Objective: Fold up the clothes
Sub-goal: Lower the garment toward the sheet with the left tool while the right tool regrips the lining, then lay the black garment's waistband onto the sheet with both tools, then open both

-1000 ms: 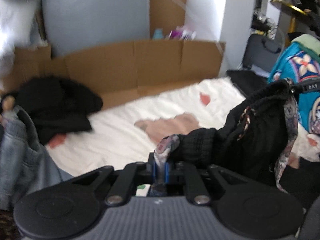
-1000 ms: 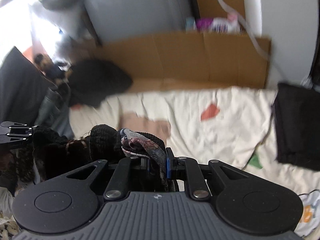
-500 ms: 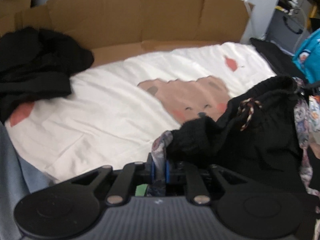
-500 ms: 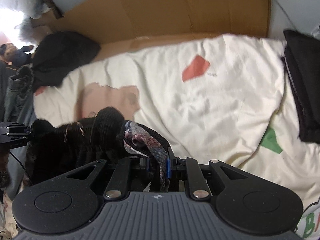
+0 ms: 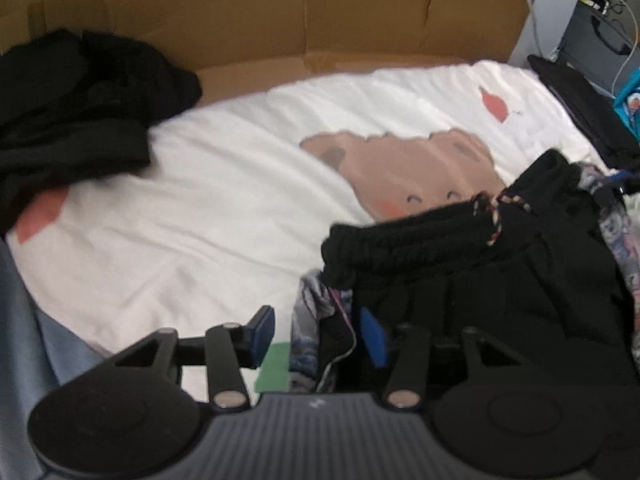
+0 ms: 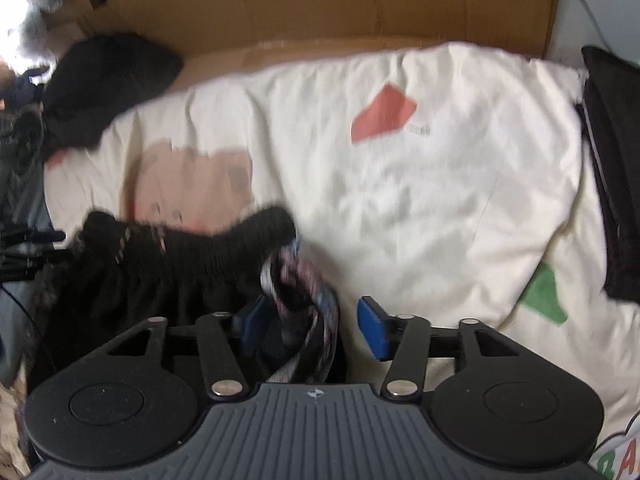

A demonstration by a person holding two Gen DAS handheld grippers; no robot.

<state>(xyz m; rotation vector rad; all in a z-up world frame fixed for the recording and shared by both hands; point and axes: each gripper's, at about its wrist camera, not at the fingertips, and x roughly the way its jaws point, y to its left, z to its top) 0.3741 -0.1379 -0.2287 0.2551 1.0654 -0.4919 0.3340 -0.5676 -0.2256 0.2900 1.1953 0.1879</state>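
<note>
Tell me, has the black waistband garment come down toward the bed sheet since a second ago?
Yes. The black garment has dropped: it now overlaps the bear print on the sheet, which earlier lay well beyond it.

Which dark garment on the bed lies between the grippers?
The black garment with the patterned lining, in front of the bear print. The other black pile sits far off by the cardboard.

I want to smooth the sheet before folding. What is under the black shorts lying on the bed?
The black shorts lie on the white bear-print sheet, covering the bear's chin. A patterned inner fabric peeks out at the waistband. Whatever else lies beneath is hidden.
</note>
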